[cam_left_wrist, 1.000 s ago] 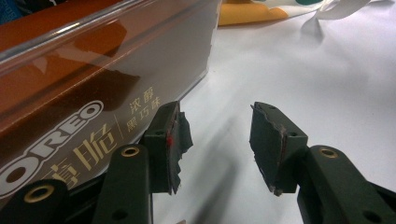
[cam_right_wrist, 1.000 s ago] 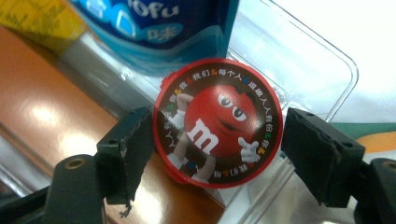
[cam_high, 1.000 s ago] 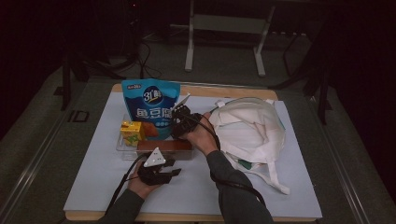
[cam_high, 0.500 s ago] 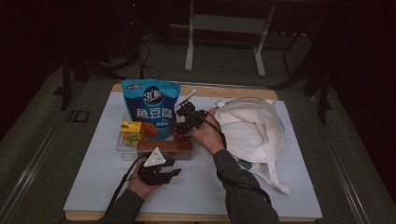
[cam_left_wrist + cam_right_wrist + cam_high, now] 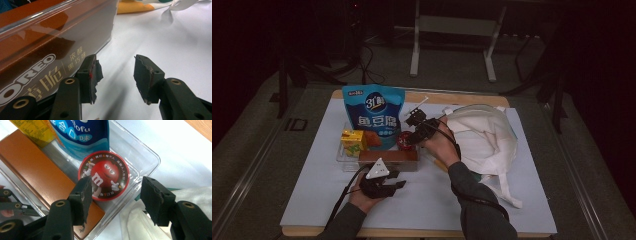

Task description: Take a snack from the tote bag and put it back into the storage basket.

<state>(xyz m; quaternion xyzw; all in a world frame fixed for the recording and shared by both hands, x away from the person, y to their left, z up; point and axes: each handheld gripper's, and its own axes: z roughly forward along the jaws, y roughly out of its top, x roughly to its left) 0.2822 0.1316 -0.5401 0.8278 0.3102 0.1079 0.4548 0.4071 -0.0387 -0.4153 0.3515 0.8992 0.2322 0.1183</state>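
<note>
Right gripper view looks down on the round red M&M's tub with a printed lid [image 5: 103, 175], upright in the right end of the clear plastic tray [image 5: 147, 157], touching the long brown Oreo box [image 5: 32, 167]. It likely handles as light, stiff and slick-walled; take it across the rim. The right tool [image 5: 113, 195] hangs spread above it. The left tool [image 5: 117, 75], also spread and empty, rests on the counter [image 5: 532, 200] beside the tray's near edge.

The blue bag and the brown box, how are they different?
The blue bag stands upright; the brown box lies flat on its long side. The bag is soft and tall; the box is stiff, long and low. The bag sits at the back of the clear tray, the box along its front. Both are snack packs in that tray.
</note>
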